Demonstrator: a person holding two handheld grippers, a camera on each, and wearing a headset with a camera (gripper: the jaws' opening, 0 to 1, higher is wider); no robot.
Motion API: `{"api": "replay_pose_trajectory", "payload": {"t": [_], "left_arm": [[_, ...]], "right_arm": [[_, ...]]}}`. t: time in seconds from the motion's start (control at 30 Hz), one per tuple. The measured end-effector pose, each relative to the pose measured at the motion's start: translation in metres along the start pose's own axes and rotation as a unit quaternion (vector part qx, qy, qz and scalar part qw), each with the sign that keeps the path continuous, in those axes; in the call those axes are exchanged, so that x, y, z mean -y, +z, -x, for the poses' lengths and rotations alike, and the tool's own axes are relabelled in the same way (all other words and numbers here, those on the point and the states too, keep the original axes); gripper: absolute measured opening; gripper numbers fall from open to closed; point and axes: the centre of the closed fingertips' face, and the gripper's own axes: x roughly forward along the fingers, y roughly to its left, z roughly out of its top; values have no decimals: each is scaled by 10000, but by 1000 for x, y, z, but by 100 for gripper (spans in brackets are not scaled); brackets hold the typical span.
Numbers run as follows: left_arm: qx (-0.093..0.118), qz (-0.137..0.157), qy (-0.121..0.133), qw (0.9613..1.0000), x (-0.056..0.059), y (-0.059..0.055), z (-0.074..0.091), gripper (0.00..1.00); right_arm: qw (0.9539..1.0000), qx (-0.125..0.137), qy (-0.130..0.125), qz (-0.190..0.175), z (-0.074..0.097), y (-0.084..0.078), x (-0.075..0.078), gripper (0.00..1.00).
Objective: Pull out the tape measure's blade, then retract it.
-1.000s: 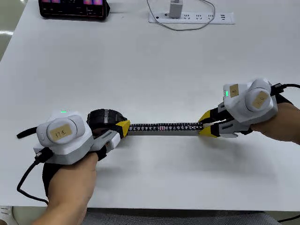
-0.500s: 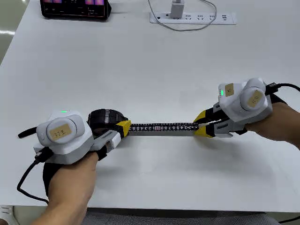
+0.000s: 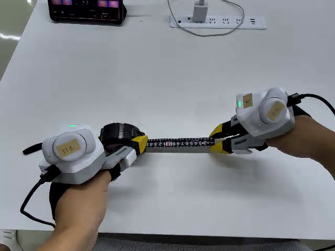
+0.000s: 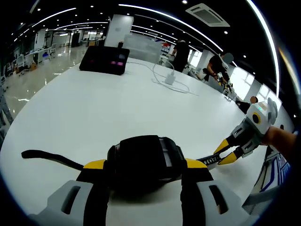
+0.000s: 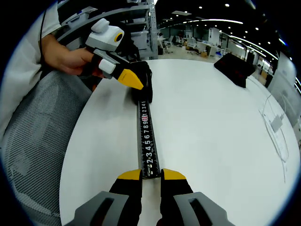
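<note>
A black tape measure case (image 3: 118,135) rests on the white table, and my left gripper (image 3: 137,144) is shut on it; its black body (image 4: 145,160) sits between the yellow-tipped jaws in the left gripper view. The dark numbered blade (image 3: 178,143) runs rightward out of the case, low over the table. My right gripper (image 3: 215,141) is shut on the blade's end. The right gripper view has the blade (image 5: 146,143) leading from my right gripper (image 5: 151,175) to the case (image 5: 141,80), where the left gripper (image 5: 129,77) holds it. The right gripper (image 4: 225,151) appears in the left gripper view.
A white power strip (image 3: 217,21) with a plugged charger and cable lies at the table's far edge. A dark tablet-like device (image 3: 86,9) sits at the far left. A black strap (image 3: 31,148) trails left from the left gripper. The table's near edge is close to both hands.
My right gripper has moved left toward the case with the blade end in it, so less of the blade shows. The left gripper and the case have stayed put.
</note>
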Motion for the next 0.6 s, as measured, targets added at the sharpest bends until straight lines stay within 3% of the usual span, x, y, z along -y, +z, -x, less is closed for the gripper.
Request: {"api": "replay_pose_trajectory", "payload": {"t": [0.6], "left_arm": [[4, 45, -38, 10000, -1, 0, 0, 57]], "right_arm": [[9998, 159, 95, -18, -16, 17, 0, 11]]}}
